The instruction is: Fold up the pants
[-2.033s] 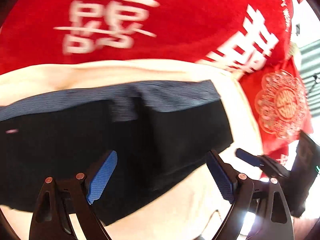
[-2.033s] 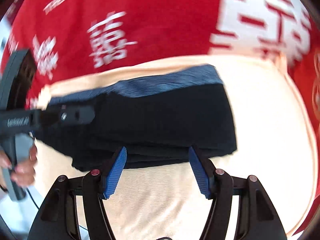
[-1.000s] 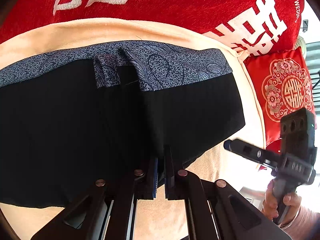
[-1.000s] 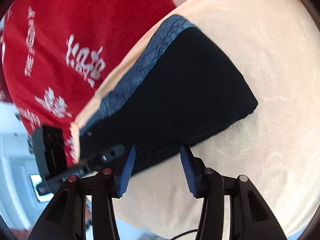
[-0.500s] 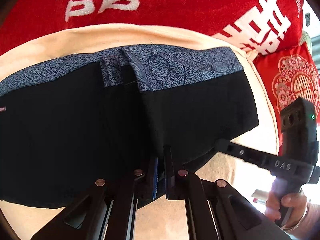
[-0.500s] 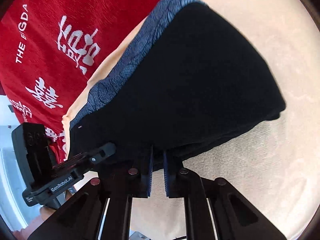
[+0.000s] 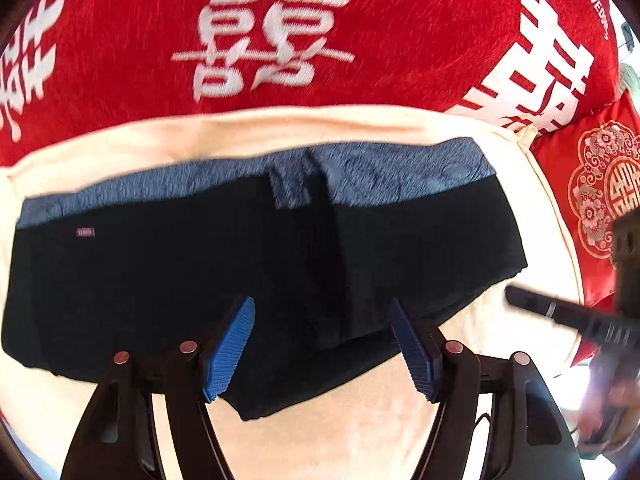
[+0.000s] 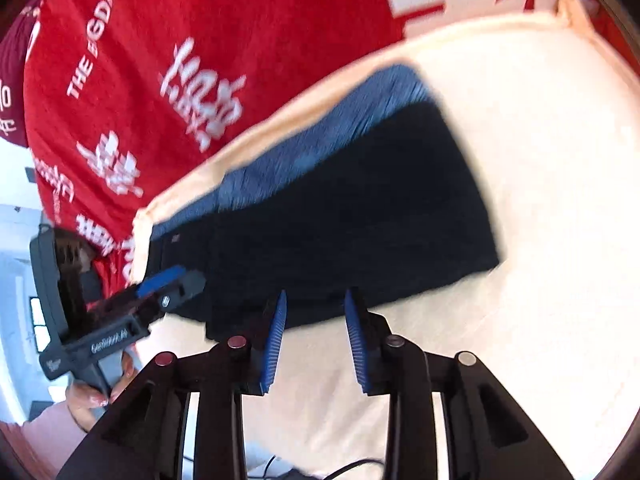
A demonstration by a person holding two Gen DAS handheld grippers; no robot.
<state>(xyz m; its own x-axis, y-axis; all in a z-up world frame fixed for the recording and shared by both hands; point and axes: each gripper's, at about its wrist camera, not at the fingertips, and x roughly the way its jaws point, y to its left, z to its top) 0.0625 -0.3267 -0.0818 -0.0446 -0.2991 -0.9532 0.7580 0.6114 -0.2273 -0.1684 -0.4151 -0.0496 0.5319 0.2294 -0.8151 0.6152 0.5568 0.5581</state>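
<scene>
Both tools hover low over the near hem, released: left tool, right tool. The folded black pants lie crosswise on the cream cushion, blue waistband away.

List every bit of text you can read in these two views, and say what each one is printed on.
"THE B GDAY" (middle unclear), white on the red blanket, right wrist view.
"PY WED", cut off at the edge, same blanket, left wrist view.
Large white double-happiness characters "囍", same blanket.
Gold "囍" emblem on the red cushion.
White lettering on the left gripper body: too blurred.
Small tag on the pants: too small.
</scene>
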